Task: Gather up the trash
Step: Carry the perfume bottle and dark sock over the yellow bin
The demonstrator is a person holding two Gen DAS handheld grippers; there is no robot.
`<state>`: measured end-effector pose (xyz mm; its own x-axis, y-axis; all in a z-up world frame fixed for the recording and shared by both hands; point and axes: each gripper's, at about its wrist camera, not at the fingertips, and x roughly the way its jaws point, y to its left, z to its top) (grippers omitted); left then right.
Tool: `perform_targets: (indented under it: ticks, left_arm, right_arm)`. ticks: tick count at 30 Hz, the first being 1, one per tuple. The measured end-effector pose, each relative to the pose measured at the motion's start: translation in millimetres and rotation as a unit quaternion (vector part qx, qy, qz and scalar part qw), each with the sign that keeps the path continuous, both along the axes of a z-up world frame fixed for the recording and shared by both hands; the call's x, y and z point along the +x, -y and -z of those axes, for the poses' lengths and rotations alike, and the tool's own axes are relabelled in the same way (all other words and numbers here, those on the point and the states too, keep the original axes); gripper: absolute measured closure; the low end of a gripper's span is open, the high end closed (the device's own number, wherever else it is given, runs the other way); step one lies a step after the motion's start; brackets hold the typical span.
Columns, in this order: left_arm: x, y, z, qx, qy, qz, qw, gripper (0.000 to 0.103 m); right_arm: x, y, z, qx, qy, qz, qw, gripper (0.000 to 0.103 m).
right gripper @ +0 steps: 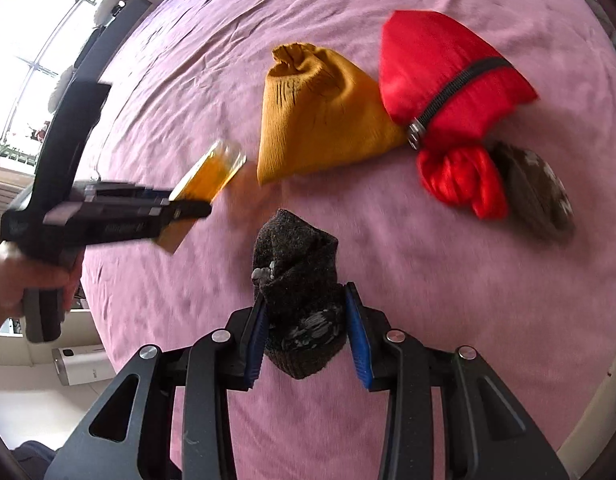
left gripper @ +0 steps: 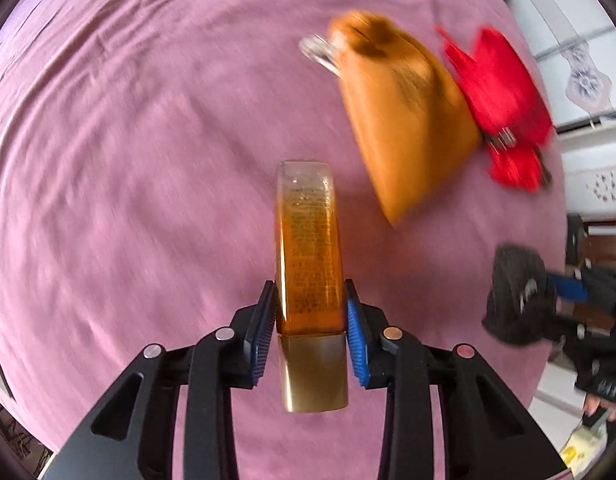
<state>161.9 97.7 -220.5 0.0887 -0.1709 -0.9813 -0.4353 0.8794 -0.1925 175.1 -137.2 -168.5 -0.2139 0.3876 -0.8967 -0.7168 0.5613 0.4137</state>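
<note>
Two tongs grip: left [left gripper: 311, 322] an amber-filled bottle [left gripper: 309, 248], right [right gripper: 305, 326] a dark sock [right gripper: 299, 288].

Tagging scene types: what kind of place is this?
Probably a bedroom at home: a wide pink wrinkled bedsheet covers the whole work surface, soft mustard-yellow cloth pouch and red zipped fabric bag lie on it, and a bright window is beside it.

The orange bag [left gripper: 404, 120] and red bag [left gripper: 504, 108] look smeared in the left view. The red bag hides part of a brown thing [right gripper: 536, 192].
</note>
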Motion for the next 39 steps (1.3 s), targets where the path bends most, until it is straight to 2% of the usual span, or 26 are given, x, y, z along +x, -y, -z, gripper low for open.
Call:
perform_targets:
  ticks: [6, 13, 19, 20, 24, 25, 39]
  left_arm:
    - [-15.1, 56.4, -18.7, -0.022, 0.009, 0.045, 0.9987, 0.070]
    - [-12.0, 133.2, -30.4, -0.049, 0.017, 0.099, 0.9937, 0.070]
    - [-33.1, 217.4, -31.7, -0.060, 0.028, 0.150, 0.9865, 0.070]
    - [-50.2, 233.9, -32.7, -0.061, 0.030, 0.159, 0.9850, 0.070]
    - [-41.8, 278.9, -40.5, -0.067, 0.034, 0.192, 0.9786, 0.070]
    - [-49.8, 291.5, -46.2, -0.069, 0.035, 0.199, 0.9769, 0.070]
    - [5.7, 454.6, -48.9, -0.089, 0.036, 0.298, 0.9497, 0.070]
  right_arm:
    - [-19.9, 41.1, -10.4, -0.001, 0.004, 0.021, 1.000, 0.068]
    - [-33.2, 103.9, -17.0, -0.014, 0.008, 0.064, 0.998, 0.068]
    - [-39.8, 168.7, -19.5, -0.025, 0.009, 0.114, 0.993, 0.068]
    - [-40.4, 180.0, -20.8, -0.027, 0.010, 0.122, 0.992, 0.068]
    - [-37.9, 232.4, -23.9, -0.031, 0.011, 0.154, 0.988, 0.068]
    - [-36.9, 245.0, -24.8, -0.031, 0.012, 0.163, 0.986, 0.068]
    - [-11.3, 398.8, -23.9, -0.049, 0.019, 0.254, 0.966, 0.068]
